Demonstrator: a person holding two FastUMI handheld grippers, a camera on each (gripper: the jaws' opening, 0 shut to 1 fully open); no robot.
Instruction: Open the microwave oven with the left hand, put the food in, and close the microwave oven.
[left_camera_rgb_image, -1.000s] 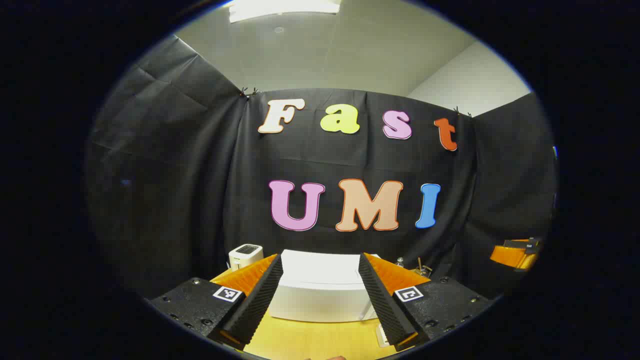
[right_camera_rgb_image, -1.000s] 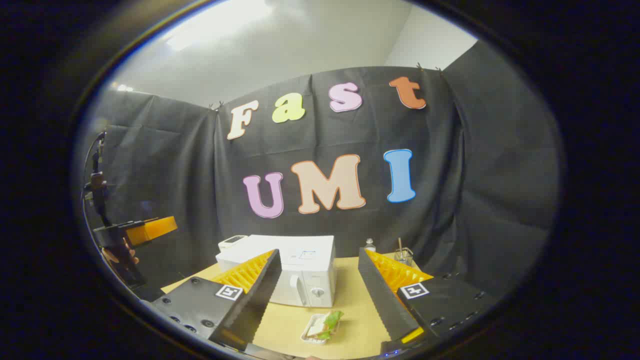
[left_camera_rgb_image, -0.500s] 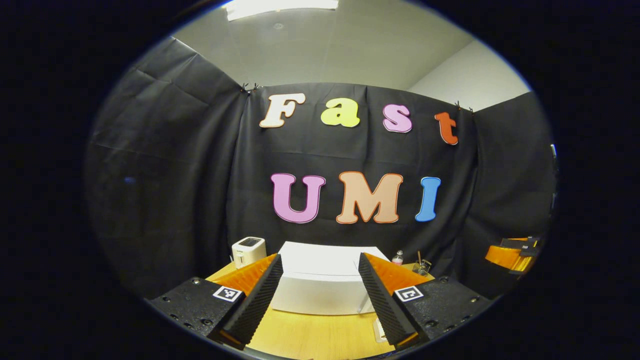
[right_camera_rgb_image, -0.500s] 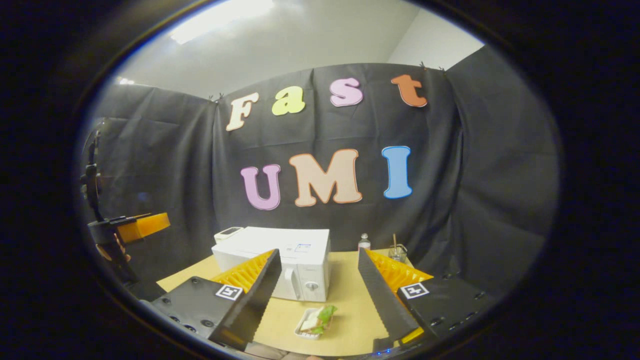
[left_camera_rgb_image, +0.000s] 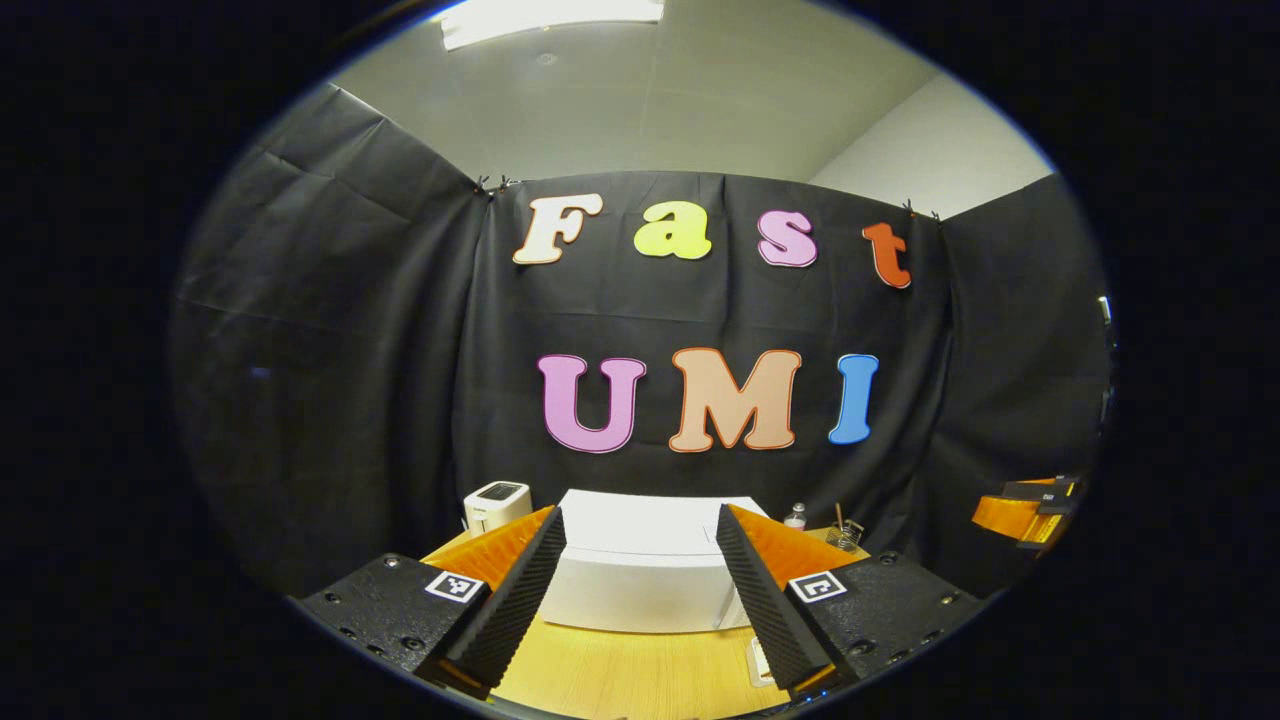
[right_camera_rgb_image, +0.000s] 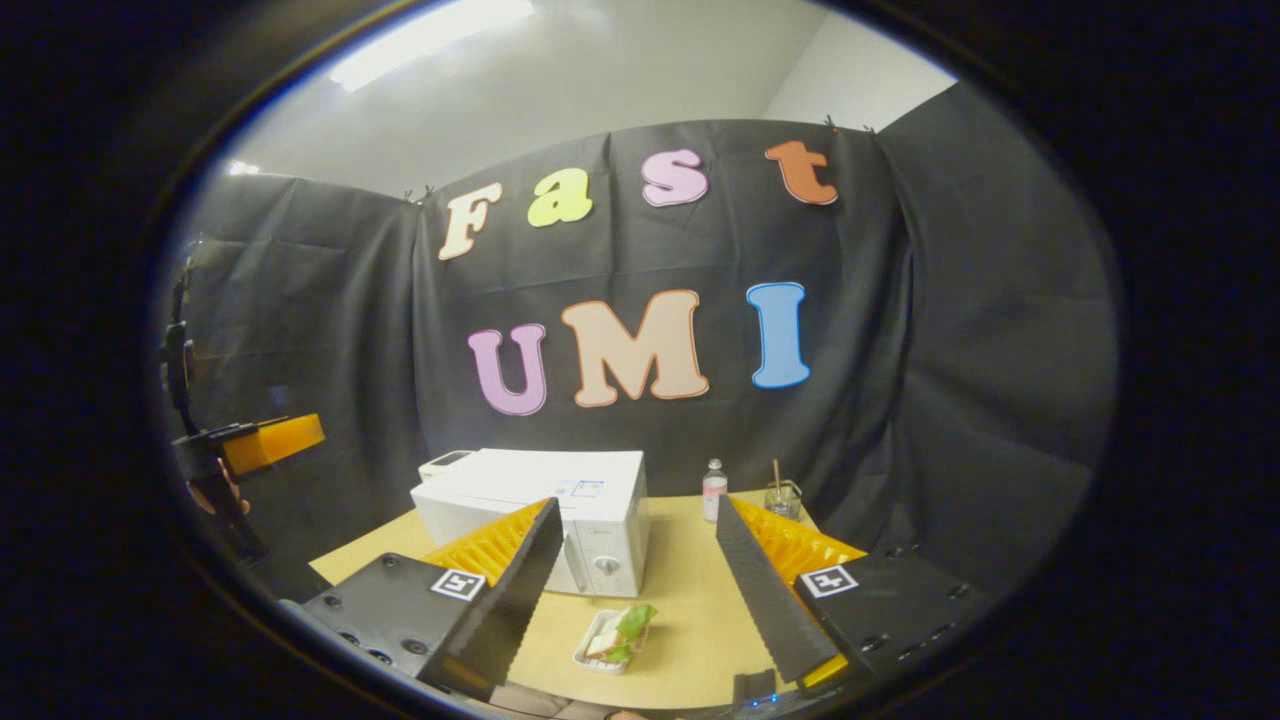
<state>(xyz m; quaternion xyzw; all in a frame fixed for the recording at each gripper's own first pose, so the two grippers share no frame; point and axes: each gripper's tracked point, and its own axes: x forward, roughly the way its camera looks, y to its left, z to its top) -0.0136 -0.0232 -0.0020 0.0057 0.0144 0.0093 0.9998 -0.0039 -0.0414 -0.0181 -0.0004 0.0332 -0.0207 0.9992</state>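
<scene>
Right gripper view, right claw (right_camera_rgb_image: 640, 600) wide and empty, above food (right_camera_rgb_image: 612, 640) (in a tray) on table (right_camera_rgb_image: 690, 590), microwave (right_camera_rgb_image: 560, 510) door shut, left claw (left_camera_rgb_image: 640, 600) wide too, facing it.

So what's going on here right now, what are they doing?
A person holds a tool in each hand over a wooden table. Both the left tool and the right tool are open and hold nothing. The white microwave is shut, and the food tray sits on the table in front of it, untouched.
</scene>
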